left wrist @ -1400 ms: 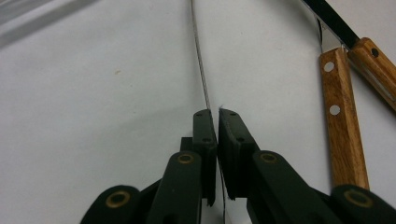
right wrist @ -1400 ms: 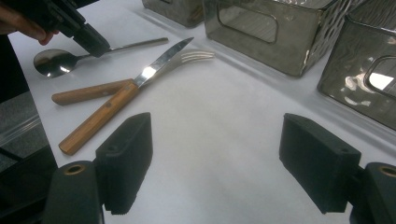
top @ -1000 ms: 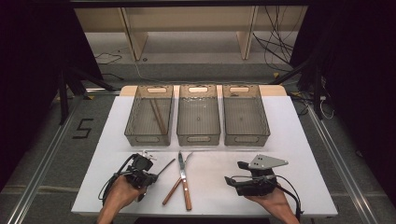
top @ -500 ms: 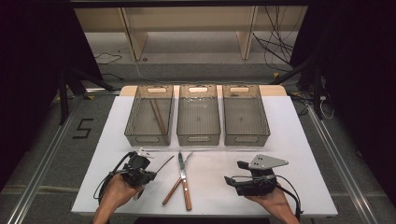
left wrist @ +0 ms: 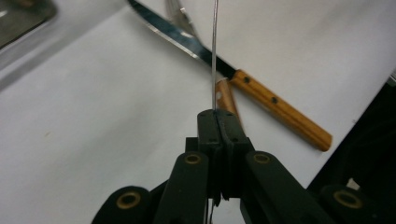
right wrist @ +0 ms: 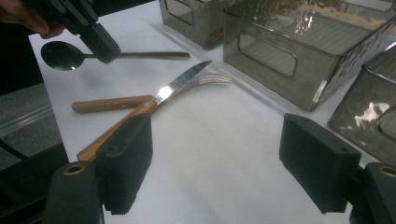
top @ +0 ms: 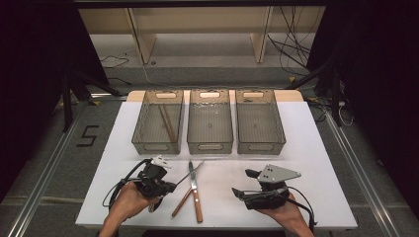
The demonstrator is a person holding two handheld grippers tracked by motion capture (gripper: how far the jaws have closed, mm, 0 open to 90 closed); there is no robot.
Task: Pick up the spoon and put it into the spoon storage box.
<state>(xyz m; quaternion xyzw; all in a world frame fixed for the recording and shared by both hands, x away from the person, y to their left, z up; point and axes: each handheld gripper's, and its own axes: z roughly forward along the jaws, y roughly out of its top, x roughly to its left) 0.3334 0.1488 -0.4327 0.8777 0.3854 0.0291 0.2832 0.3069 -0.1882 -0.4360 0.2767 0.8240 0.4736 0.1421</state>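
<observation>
My left gripper [top: 168, 187] is shut on the thin neck of a spoon [right wrist: 63, 55]. The spoon has a dark bowl and a brown handle and is held low over the white table [top: 306, 163]. In the left gripper view the spoon's handle [left wrist: 214, 56] rises edge-on from the closed jaws of the left gripper [left wrist: 217, 114]. In the right gripper view the left gripper [right wrist: 103, 46] is at the upper left. A knife [top: 194, 190] with a wooden handle lies crossed over a wooden-handled fork [top: 181, 203] just right of it. My right gripper [top: 244, 183] rests open at the front right, its jaws [right wrist: 217, 144] apart with nothing between them.
Three clear grey bins stand in a row at the back of the table: left bin [top: 140, 128], middle bin [top: 210, 143], right bin [top: 261, 144]. A wooden stick [top: 167, 123] lies in the left bin. Cables trail from both grippers.
My left hand has risen a little with the spoon in its gripper. The right gripper, knife and fork have not moved.
</observation>
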